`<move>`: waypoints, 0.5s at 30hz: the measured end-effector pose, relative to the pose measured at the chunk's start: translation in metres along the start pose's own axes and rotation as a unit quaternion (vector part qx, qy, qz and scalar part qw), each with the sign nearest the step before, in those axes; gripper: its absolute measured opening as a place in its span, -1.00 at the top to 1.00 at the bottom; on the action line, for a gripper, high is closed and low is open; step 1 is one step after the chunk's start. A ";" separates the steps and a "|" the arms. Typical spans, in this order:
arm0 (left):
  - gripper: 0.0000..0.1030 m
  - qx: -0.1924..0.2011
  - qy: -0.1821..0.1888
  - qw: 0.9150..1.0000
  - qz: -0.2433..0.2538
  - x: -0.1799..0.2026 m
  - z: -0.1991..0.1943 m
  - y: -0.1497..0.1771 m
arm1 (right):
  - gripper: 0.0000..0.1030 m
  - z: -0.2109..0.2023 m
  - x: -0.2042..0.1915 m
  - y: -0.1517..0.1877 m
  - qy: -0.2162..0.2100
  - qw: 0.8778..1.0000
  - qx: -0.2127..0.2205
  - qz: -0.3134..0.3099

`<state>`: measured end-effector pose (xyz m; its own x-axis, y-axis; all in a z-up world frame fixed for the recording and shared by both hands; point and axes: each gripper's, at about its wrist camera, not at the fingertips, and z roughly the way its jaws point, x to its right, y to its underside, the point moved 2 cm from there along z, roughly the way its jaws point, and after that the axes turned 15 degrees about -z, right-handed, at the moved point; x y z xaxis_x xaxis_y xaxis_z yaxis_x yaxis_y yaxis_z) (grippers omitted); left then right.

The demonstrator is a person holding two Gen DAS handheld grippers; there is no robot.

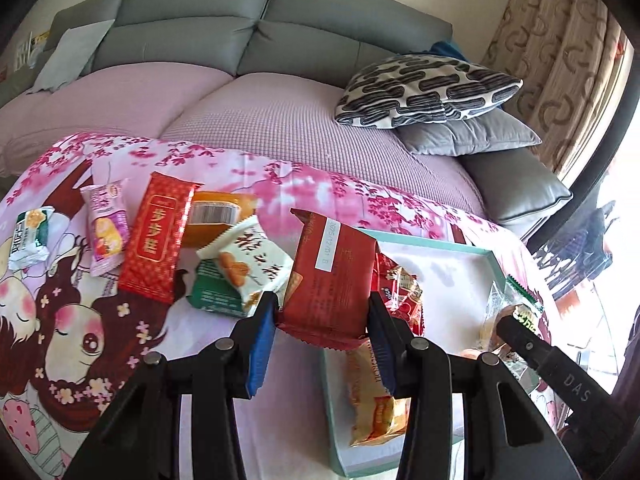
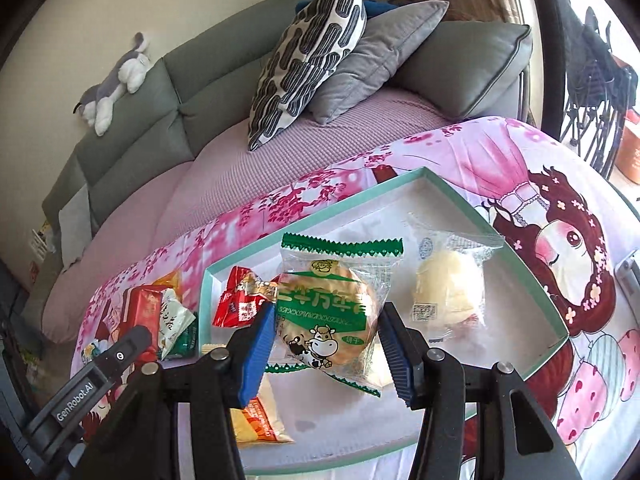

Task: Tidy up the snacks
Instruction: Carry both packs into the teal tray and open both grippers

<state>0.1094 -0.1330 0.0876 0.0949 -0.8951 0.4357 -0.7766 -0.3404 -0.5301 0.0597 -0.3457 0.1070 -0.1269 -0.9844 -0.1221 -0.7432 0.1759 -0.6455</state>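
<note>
Big picture first: a grey sofa (image 1: 192, 12) behind, and in front of it a worktop under a pink cartoon-print cloth (image 1: 100, 320). On that cloth sits the shallow mint-rimmed white cardboard tray (image 2: 520, 256), the likely home for the snacks. A clear-wrapped pale bun (image 2: 448, 292) and a small red-and-white packet (image 2: 240, 304) already lie inside it, while a cluster of loose packets (image 1: 168, 240) waits on the cloth out on the left.

Now the action — both tools are loaded. The left tool (image 1: 322, 308) is clenched on a flat dark-red foil biscuit packet (image 1: 332, 276), its long axis running away from the camera, hovering at the tray's left rim. The right tool (image 2: 326, 336) grips a round biscuit in a clear green-trimmed wrapper (image 2: 324, 316) across its width, already over the tray's open floor.

The judgement: the right hand is better placed to drop straight down — the left, I'd say, needs to carry rightward past the rim first.
</note>
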 end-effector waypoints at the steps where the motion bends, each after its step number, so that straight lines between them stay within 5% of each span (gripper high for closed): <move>1: 0.10 -0.002 -0.003 1.000 0.000 0.001 0.003 0.001 | -0.07 0.001 0.003 0.000 -0.001 1.000 0.001 0.002; 15: 0.10 0.015 -0.008 1.000 0.011 0.018 0.033 -0.008 | -0.07 0.030 0.007 0.001 -0.037 0.999 0.013 0.001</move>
<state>0.1372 -0.1557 0.0757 0.0885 -0.9066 0.4127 -0.7595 -0.3295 -0.5608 0.0774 -0.3521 0.0828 -0.0778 -0.9809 -0.1781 -0.7253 0.1783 -0.6650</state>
